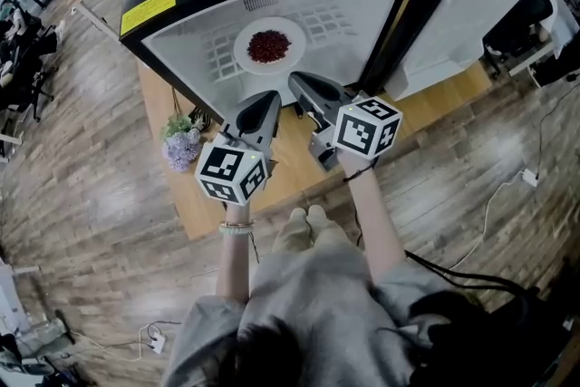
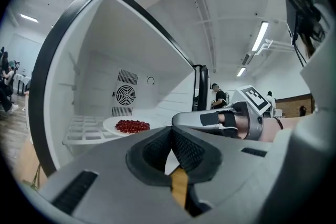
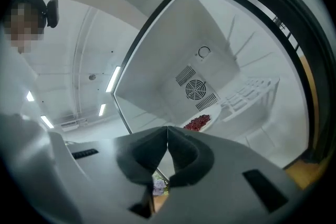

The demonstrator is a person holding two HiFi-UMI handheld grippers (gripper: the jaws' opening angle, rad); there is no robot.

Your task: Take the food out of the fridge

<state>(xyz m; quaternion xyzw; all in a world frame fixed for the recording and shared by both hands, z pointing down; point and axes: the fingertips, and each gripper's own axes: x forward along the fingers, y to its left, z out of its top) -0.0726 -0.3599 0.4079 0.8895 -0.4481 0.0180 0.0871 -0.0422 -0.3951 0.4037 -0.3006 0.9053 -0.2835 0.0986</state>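
Head view: camera above the person, facing steeply down over the left gripper [image 1: 263, 100] and right gripper [image 1: 304, 84] toward the open fridge [image 1: 362, 4] beyond their jaw tips.

Left gripper view: camera close behind its own jaws, facing roughly level into the fridge cavity, with the right gripper entering to the right of the jaws.

Right gripper view: camera close behind its own jaws, frame rolled, facing the same cavity.

All three views share the plate of red food [image 1: 269, 45] ahead of the jaws. Both gripper views share the fan grille [image 2: 126, 95] behind it.
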